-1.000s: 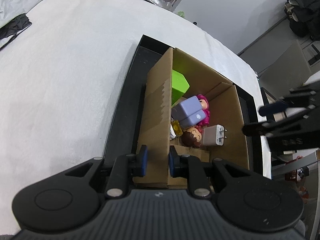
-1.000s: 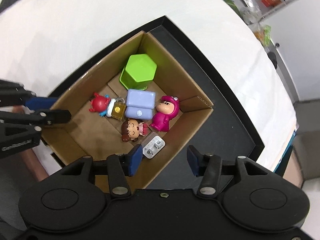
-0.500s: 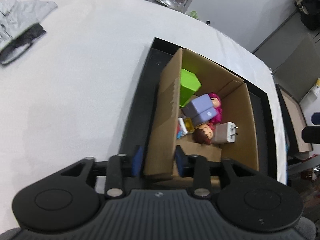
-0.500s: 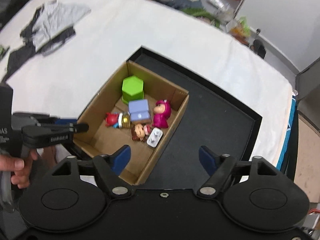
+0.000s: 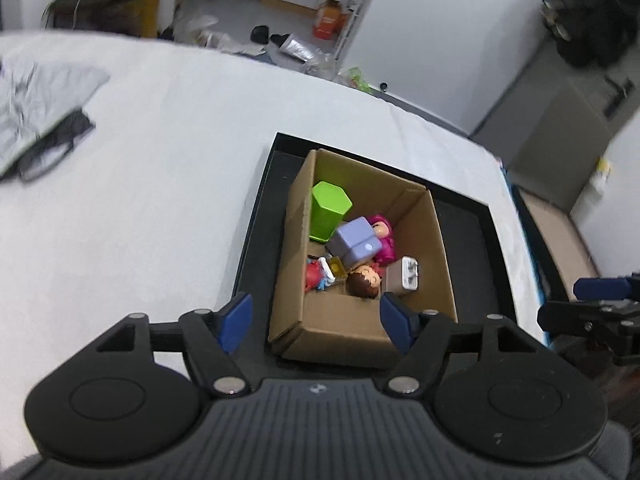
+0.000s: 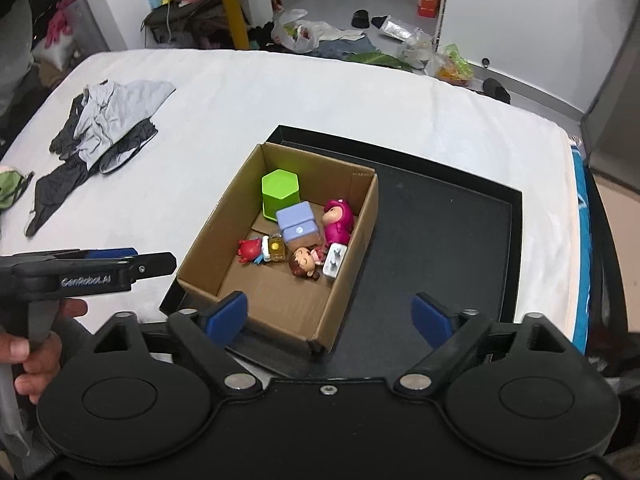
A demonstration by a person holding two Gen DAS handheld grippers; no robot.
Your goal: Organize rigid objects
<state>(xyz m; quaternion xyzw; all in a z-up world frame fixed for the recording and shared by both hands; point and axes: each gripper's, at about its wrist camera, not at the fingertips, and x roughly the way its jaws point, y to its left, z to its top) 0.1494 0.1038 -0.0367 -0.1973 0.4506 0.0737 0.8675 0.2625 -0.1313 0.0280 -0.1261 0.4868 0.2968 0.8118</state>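
We look down on a white bed (image 6: 320, 92) that fills most of both views. On it lies a shallow black tray (image 6: 440, 240), and at the tray's left end stands an open cardboard box (image 6: 352, 264) holding the rigid objects. Out on the bed, well apart from the tray, lies a heap of grey and black clothes (image 6: 104, 128).

Inside the box, a green hexagonal block (image 6: 280, 190) stands at the far end. Just in front of it sits a lavender box (image 6: 298, 222), with a magenta figurine (image 6: 338, 220) beside it against the right wall. Nearer to us lie a red figurine (image 6: 250, 249), a small yellow padlock (image 6: 276, 247), a brown-haired doll head (image 6: 304, 263) and a white charger (image 6: 335, 261), close together.

Our left hand-held gripper (image 5: 316, 316) hovers over the box's near end, its jaws opening, the blue pads clear of the cardboard on either side. Our right hand-held gripper (image 6: 332, 312) is also opening, its pads spread wide above the box's near corner, gripping nothing. A hand (image 6: 28, 352) holds the left one's handle.
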